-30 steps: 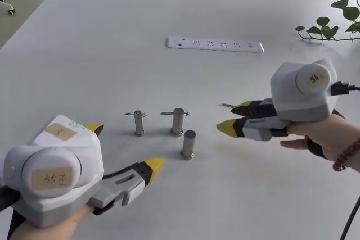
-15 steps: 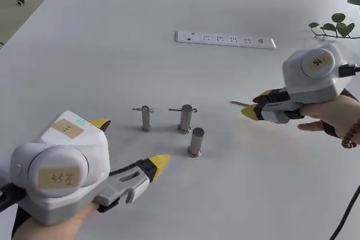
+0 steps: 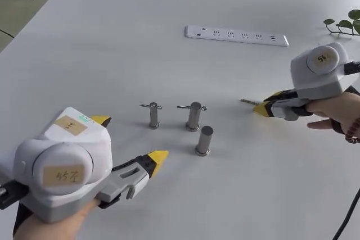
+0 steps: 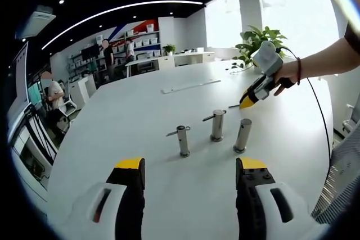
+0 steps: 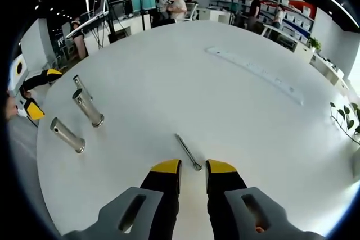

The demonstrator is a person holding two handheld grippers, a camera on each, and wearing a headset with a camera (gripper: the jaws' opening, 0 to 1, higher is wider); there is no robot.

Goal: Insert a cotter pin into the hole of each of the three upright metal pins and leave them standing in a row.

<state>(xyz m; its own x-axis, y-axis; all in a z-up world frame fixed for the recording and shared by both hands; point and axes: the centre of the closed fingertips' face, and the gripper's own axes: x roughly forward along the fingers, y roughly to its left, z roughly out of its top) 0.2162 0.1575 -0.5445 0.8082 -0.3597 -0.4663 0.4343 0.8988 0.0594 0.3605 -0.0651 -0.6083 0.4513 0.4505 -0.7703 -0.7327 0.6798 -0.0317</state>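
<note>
Three upright metal pins stand mid-table. The left pin (image 3: 153, 115) and the middle pin (image 3: 193, 116) each carry a cotter pin through the top. The third pin (image 3: 203, 140), in front of and right of them, is bare; it is the right one (image 4: 242, 135) in the left gripper view. My right gripper (image 3: 261, 108) lies low to their right, shut on a loose cotter pin (image 3: 247, 102) that sticks out from its tips (image 5: 185, 151) along the tabletop. My left gripper (image 3: 130, 137) hovers open in front of the pins, nothing between its jaws (image 4: 191, 164).
A white power strip (image 3: 236, 35) lies at the back of the white table (image 3: 101, 37). A plant sprig (image 3: 343, 23) reaches in at the far right. A black cable (image 3: 346, 217) hangs at the lower right. People and desks stand in the background.
The right gripper's jaws, open around the loose cotter pin a second ago, have shut on it. The left gripper has stayed open; the head camera has shifted.
</note>
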